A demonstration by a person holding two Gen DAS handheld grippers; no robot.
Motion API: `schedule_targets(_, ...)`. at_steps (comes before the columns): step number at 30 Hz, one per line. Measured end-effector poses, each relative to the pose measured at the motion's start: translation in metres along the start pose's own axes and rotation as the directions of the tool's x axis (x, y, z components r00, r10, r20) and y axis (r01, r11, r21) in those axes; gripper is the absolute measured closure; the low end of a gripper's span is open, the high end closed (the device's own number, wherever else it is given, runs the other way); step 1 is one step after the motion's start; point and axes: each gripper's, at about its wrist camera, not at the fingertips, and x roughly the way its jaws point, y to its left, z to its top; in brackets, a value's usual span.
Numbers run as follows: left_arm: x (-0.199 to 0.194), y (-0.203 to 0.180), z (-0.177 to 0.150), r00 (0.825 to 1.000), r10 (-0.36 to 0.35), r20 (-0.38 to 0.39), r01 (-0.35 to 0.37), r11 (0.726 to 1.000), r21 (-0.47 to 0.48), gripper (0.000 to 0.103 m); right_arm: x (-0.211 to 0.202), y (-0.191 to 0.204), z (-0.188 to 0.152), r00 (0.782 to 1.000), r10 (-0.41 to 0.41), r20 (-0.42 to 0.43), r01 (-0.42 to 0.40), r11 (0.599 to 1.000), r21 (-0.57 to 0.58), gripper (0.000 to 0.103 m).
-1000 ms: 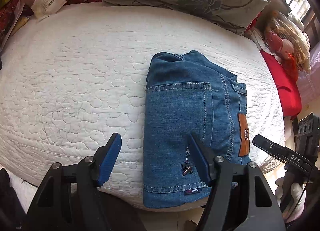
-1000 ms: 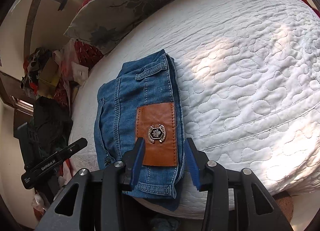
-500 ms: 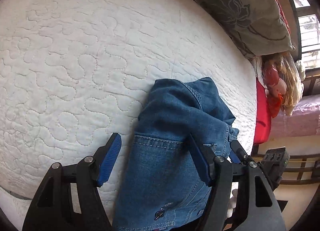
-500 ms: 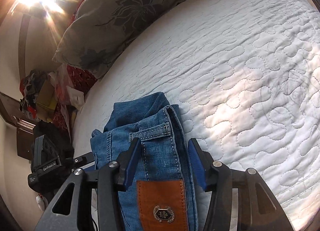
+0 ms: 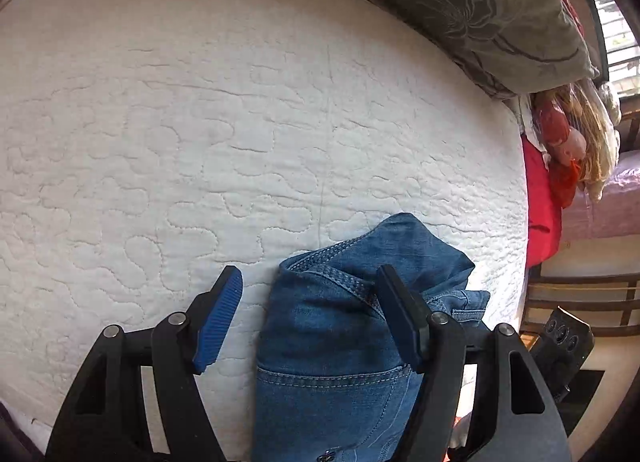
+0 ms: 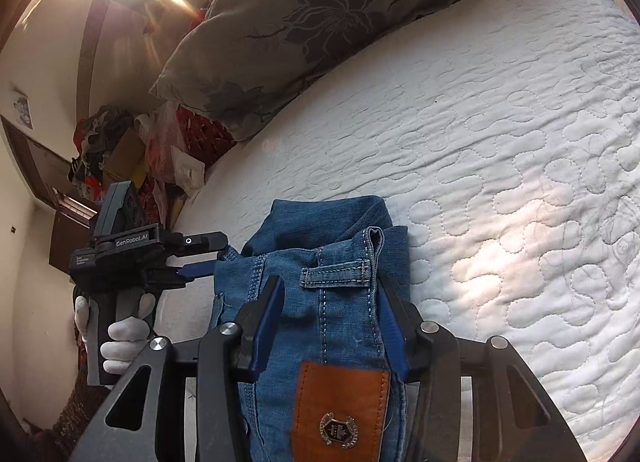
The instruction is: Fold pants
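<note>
The folded blue jeans [image 5: 336, 346] lie on the white quilted bed [image 5: 200, 142]. In the right wrist view the jeans [image 6: 332, 294] show a belt loop and a brown leather patch [image 6: 340, 410]. My left gripper [image 5: 310, 308] is open, its left pad over the quilt and its right finger over the denim. My right gripper [image 6: 332, 318] has its blue pads [image 6: 270, 318] on either side of the waistband fold, close to the cloth; whether they press it I cannot tell. The left gripper [image 6: 200, 258] also shows in the right wrist view, at the jeans' left edge.
A grey floral pillow [image 5: 460, 2] lies along the far side of the bed, also in the right wrist view [image 6: 312, 22]. A doll and red cloth [image 5: 560, 150] sit at the right bed edge. Clutter of bags and boxes [image 6: 132, 154] is beside the bed head.
Both grippers have moved forward over the jeans towards the far fold. The pile now fills the lower part of both views, and the right pads straddle the waistband.
</note>
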Motion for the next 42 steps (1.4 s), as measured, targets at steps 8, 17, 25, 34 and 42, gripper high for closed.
schedule_targets(8,0.031,-0.040,0.009,0.951,0.285,-0.116,-0.258,0.944,0.203,0.036,0.013,-0.007,0.007,0.998,-0.029,-0.054,0.027,0.999,-0.032,0.066)
schedule_targets(17,0.003,-0.041,-0.007,0.910,0.409,0.069,-0.414,0.898,0.149,0.067,-0.005,0.003,0.006,1.000,0.010,-0.008,-0.010,0.999,-0.035,0.096)
schedule_targets(25,0.005,-0.004,0.009,0.959,0.284,0.010,-0.285,0.958,0.029,0.083,0.004,-0.029,-0.006,0.999,0.006,-0.041,-0.002,0.995,0.096,0.091)
schedule_targets(34,-0.002,-0.022,-0.006,0.981,0.191,-0.019,-0.187,0.973,0.133,0.050,0.008,-0.036,0.007,0.995,0.087,-0.038,-0.081,0.985,0.152,0.081)
schedule_targets(42,0.028,-0.050,-0.010,0.915,0.395,0.081,-0.403,0.897,0.182,0.049,0.007,-0.038,-0.001,0.998,-0.035,-0.043,0.039,0.994,0.100,0.096)
